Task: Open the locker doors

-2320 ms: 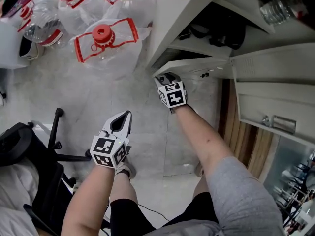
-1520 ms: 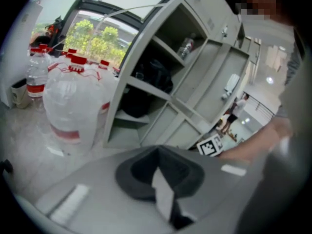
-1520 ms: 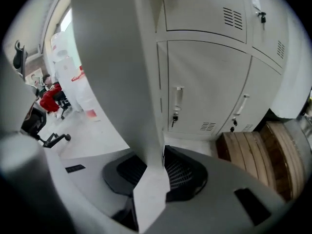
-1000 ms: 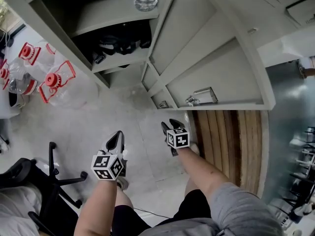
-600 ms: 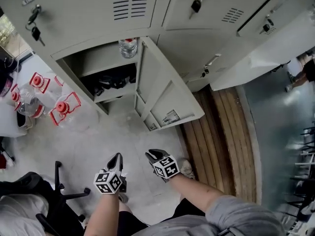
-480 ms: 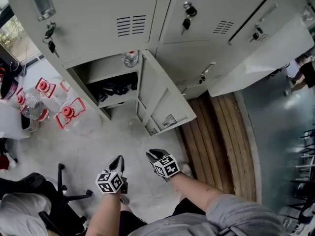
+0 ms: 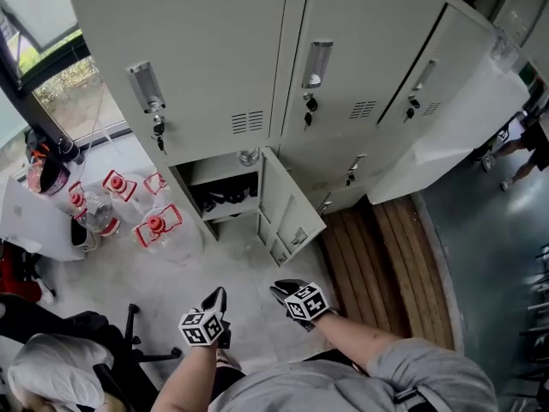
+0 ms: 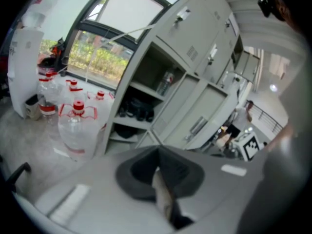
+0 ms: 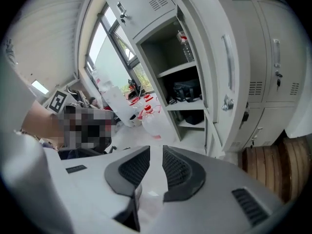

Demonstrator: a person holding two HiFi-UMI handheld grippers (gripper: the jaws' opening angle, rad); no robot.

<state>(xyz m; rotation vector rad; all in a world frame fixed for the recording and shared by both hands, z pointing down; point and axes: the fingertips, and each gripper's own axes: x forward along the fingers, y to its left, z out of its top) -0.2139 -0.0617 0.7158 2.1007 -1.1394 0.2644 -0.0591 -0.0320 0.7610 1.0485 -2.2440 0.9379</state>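
Since the earlier frames the view has pulled back and up. The lower locker door, which was close under the right tool, now lies well ahead, and the closed upper doors have come into sight. That lower door stands swung out on the right of its compartment, with a water bottle on the shelf inside. Another pale door hangs open at the far right.

Above the open compartment, the upper left door and the middle door are shut, each with a recessed handle and keys hanging below.

Both tools are low near the person's body, well apart from every door. The left tool has its jaws pressed together and empty. The right tool has narrowed to a slim gap with nothing in it.

I judge the risk to be in the next reach. A gap this slim may not slip over a shallow handle, so the jaws could skid off or catch the hanging keys. The jutting lower door could also be knocked by an arm or leg. Water jugs crowd the floor to the left.
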